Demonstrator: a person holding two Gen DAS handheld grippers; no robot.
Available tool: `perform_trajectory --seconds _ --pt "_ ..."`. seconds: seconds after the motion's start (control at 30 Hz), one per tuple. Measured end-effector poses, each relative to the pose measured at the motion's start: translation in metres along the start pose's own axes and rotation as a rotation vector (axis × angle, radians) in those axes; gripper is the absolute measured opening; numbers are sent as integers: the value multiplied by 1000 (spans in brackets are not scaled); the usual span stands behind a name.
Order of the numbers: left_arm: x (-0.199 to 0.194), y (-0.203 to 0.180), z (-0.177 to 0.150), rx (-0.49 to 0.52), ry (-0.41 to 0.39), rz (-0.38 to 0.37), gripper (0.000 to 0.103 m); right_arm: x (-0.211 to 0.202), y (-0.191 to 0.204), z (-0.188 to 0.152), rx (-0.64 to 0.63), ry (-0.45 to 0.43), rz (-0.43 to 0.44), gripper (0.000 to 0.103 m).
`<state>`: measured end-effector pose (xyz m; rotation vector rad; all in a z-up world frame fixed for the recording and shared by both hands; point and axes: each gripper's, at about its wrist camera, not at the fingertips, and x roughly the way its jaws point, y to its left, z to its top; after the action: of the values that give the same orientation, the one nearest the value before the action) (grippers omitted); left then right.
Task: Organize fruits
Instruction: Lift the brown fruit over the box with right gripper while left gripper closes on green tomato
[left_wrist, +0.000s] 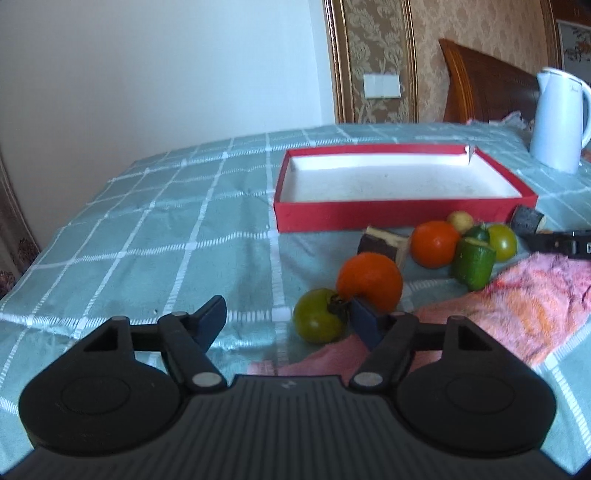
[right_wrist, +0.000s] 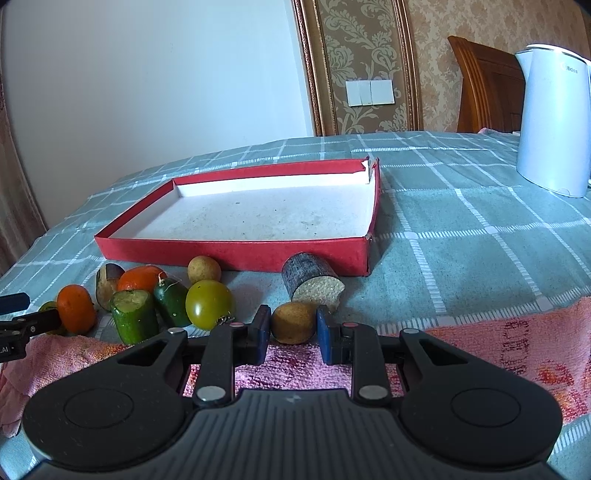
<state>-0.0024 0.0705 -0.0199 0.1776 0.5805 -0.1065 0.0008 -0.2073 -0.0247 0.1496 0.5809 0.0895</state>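
Only our right wrist view shows what the right hand-held gripper (right_wrist: 292, 330) is doing: its blue pads are clamped on a small brown, rough-skinned round fruit (right_wrist: 292, 322) at the edge of the pink towel (right_wrist: 509, 343). The left wrist view misses that grip, it just catches a black bit of the other tool at its right edge.

The left view gives us the left hand-held gripper (left_wrist: 290, 319) instead, jaws apart and pressing on nothing. A glossy green tomato (left_wrist: 319, 320) sits between its fingers, close to the right one, and a smooth orange (left_wrist: 370, 281) lies just behind.

Both views share the shallow red cardboard box (right_wrist: 236, 253) with its speckled white floor, nothing inside, lying on the teal checked cloth of the surface (right_wrist: 461, 251). The rest of the pile sits in front of it: another orange (left_wrist: 435, 243), cut cucumber chunks (right_wrist: 133, 320), a second green tomato (right_wrist: 209, 303). The white plastic kettle (right_wrist: 552, 122) looms bigger from the right.
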Motion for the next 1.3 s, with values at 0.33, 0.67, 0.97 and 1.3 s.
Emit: perform_trajectory --seconds 0.33,0.67,0.97,1.3 --pt "9 -4 8 -32 49 -57 29 1 -1 0 12 3 5 26" --pt "14 6 6 -126 -7 23 29 0 -2 -1 5 3 7 26" --pt "28 35 6 -324 -45 57 29 -14 6 9 -61 -50 8 26" --pt "28 51 -1 -401 -66 -46 29 -18 6 24 -93 -75 4 26"
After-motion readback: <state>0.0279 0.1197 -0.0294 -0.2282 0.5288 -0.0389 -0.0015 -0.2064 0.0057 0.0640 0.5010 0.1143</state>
